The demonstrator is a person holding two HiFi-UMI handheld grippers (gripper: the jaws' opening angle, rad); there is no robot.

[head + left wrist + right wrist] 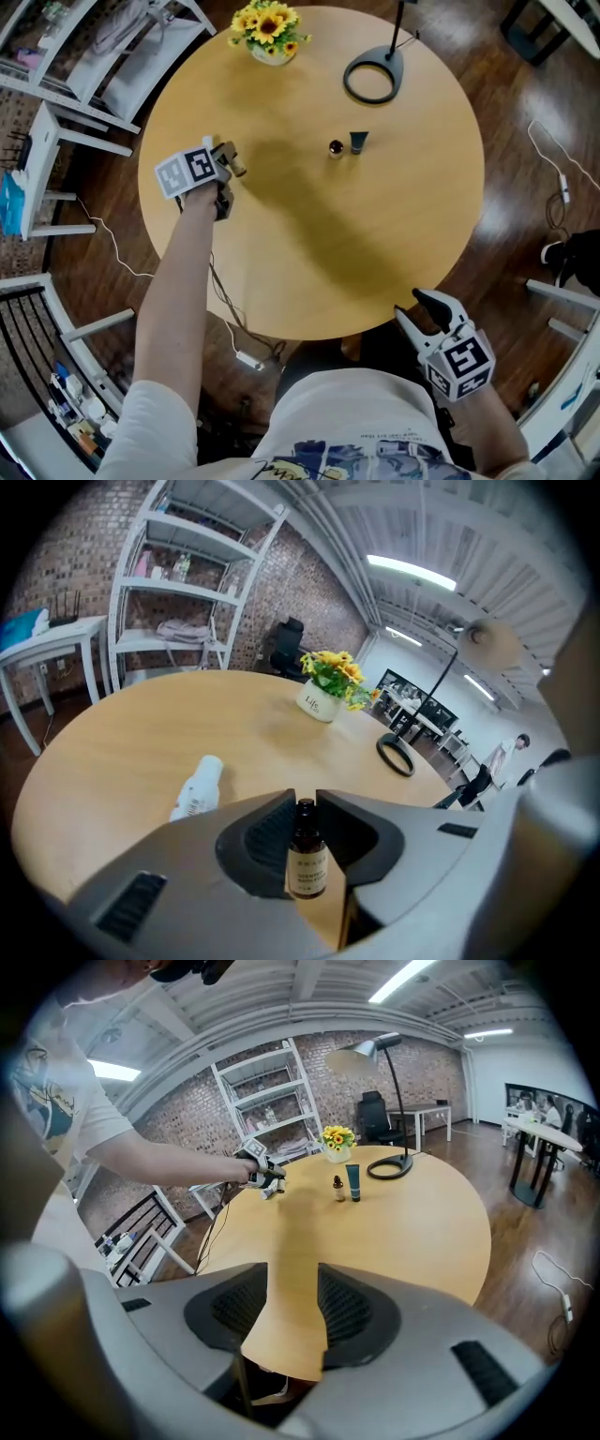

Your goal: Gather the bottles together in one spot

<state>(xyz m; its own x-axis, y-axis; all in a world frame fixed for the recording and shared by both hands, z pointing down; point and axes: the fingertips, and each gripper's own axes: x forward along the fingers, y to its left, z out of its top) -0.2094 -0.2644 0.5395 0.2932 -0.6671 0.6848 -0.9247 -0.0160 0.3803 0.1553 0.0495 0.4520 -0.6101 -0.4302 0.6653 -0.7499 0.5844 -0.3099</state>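
A small amber bottle [306, 857] is gripped by its neck between the closed fingers of the left gripper [228, 170] over the left side of the round wooden worktop [309, 253], apparently so that it can be carried to the two bottles standing near the centre, a dark-capped brown bottle [336, 148] and, just beside it, a teal bottle [358, 141]. That pair is judged to be the gathering spot. The held bottle is seen upright, with dark glass, a black cap and a pale label whose print is too small to read. A white bottle [197, 787] is left lying on its side near the left gripper, not yet collected. The right gripper [412, 307] is kept at the near edge with its fingers apart and nothing between them, presumably waiting. A sunflower pot [270, 28] and a lamp base [373, 77] are seen at the far side.
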